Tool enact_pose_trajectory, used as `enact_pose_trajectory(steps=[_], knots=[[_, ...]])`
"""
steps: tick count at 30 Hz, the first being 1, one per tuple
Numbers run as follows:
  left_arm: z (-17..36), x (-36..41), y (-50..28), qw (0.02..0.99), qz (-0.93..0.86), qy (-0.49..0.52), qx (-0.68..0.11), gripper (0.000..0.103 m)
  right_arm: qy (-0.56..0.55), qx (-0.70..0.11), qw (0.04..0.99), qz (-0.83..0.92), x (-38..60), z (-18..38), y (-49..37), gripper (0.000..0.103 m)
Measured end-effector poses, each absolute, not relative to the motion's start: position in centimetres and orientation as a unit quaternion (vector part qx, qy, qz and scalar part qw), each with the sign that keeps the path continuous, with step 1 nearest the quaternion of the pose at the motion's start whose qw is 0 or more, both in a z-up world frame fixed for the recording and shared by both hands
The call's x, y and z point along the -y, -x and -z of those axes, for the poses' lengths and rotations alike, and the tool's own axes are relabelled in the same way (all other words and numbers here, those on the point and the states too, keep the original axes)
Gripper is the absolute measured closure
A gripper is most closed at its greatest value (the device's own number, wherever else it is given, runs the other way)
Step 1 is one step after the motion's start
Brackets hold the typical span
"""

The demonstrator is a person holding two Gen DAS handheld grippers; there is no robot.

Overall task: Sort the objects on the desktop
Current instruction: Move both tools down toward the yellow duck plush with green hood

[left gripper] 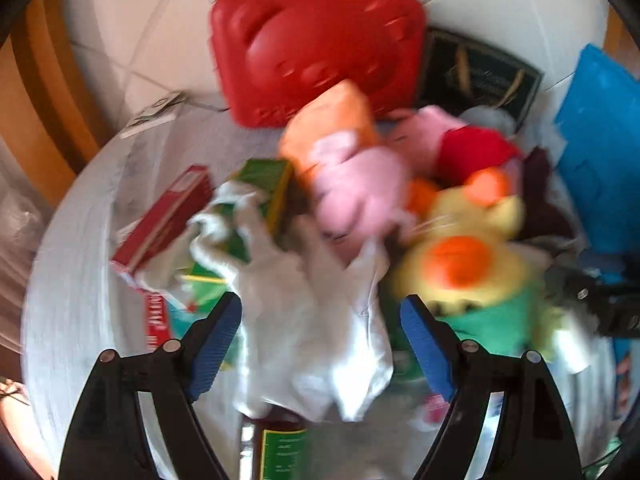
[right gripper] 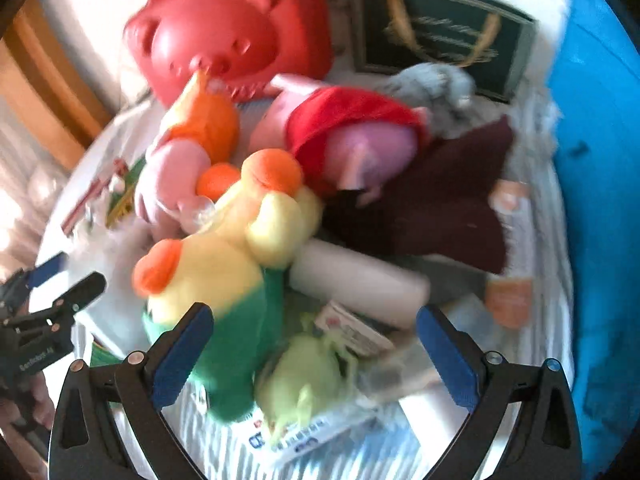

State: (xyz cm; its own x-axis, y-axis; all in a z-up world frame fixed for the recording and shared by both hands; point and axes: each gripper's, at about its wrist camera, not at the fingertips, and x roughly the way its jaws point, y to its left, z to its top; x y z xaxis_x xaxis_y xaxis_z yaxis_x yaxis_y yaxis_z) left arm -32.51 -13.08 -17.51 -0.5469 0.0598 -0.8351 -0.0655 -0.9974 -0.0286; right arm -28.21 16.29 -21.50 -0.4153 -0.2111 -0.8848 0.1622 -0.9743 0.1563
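Observation:
A cluttered round table (left gripper: 76,280) holds a pile of things. In the left wrist view my left gripper (left gripper: 320,312) is open above a crumpled white plastic bag (left gripper: 316,320), with a yellow, orange and green plush (left gripper: 468,268) at its right finger. In the right wrist view my right gripper (right gripper: 316,316) is open over the same plush (right gripper: 224,280), a white roll (right gripper: 356,284) and a pale green pouch (right gripper: 304,376). Two pink plush pigs (right gripper: 352,136) lie behind. My left gripper (right gripper: 60,284) shows at the left edge there. Both views are blurred.
A red plastic bear-face case (left gripper: 316,48) and a dark green box (right gripper: 436,36) stand at the back. A dark maroon cloth (right gripper: 440,208), red and green packets (left gripper: 168,216) and a brown bottle (left gripper: 276,448) lie around. A blue slab (right gripper: 600,200) is at the right.

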Motion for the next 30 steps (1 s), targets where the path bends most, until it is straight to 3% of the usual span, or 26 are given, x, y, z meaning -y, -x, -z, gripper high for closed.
enact_pose_trajectory(steps=[4, 10, 18, 30], knots=[[17.1, 9.5, 34.3, 0.080, -0.874, 0.478, 0.032, 0.021, -0.506, 0.033, 0.066, 0.859, -19.3, 20.1, 26.8, 0.000], [20.4, 3.5, 37.4, 0.053, -0.859, 0.508, -0.016, 0.019, -0.495, 0.045, 0.031, 0.867, -23.0, 19.0, 25.5, 0.000], [22.2, 6.9, 31.3, 0.100, -0.850, 0.515, -0.052, 0.012, -0.502, 0.035, 0.070, 0.861, -21.9, 19.8, 25.0, 0.000], [22.0, 12.3, 26.3, 0.085, -0.847, 0.518, -0.083, 0.007, -0.495, 0.020, 0.163, 0.853, -16.2, 19.2, 22.6, 0.000]])
